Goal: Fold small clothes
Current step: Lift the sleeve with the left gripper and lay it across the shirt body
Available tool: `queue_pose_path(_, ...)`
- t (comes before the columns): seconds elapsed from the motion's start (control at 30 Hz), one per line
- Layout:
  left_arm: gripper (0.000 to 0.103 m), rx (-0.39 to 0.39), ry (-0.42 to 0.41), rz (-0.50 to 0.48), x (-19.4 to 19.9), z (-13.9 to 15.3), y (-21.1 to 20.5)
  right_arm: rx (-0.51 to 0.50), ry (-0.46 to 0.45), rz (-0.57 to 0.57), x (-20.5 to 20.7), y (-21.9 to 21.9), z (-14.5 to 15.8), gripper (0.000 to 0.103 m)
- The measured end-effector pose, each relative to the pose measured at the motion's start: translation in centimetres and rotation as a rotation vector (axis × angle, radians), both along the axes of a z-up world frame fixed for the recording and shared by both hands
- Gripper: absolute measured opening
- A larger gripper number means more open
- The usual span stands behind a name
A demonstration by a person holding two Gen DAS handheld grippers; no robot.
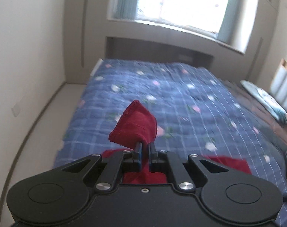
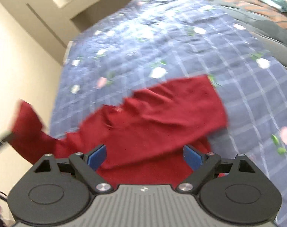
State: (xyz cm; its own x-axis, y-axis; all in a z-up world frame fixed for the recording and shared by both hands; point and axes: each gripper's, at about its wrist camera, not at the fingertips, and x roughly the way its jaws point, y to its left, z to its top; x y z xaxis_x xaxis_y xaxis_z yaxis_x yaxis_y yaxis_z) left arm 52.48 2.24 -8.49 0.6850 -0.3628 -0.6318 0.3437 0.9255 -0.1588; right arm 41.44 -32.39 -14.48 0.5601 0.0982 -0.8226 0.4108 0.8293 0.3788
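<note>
A small dark red garment [image 2: 152, 117] lies rumpled on the blue checked quilt [image 2: 162, 43]. My left gripper [image 1: 145, 147] is shut on one end of it, and a corner of the red cloth [image 1: 135, 126] sticks up past the fingertips. That lifted end also shows at the left edge of the right wrist view as a raised red flap [image 2: 28, 124]. My right gripper [image 2: 144, 152] hangs above the garment's near part with its blue pads [image 2: 98, 155] wide apart. Nothing sits between them.
The quilt [image 1: 181, 98] covers a bed that ends at a white wall [image 1: 30, 56] on the left. A window [image 1: 181, 3] with pale curtains is beyond the bed. A pillow [image 1: 266, 100] and a padded headboard [image 1: 283, 85] lie to the right.
</note>
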Motion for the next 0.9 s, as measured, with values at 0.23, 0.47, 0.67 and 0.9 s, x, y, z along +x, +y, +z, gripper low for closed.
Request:
queue_pose_path(0.23,0.006,0.116,0.038,-0.088,-5.0,-2.1,-3.1,0.184,-0.057,0.12,4.2,-0.1,0.9,0.093)
queue_pose_path(0.47,0.006,0.219,0.021,-0.192,-7.6,-3.0,-5.8,0.305,-0.042,0.144,4.5,1.1,0.0,0.094)
queue_pose_path(0.67,0.006,0.201,0.065,-0.171,-7.2,-3.5,-6.9,0.269,-0.008,0.051,1.5,-0.8,-0.8,0.095)
queue_pose_path(0.9,0.006,0.153,0.087,-0.11,-5.4,-4.3,-9.5,0.228,0.056,-0.095,-3.5,-5.4,-2.0,0.095)
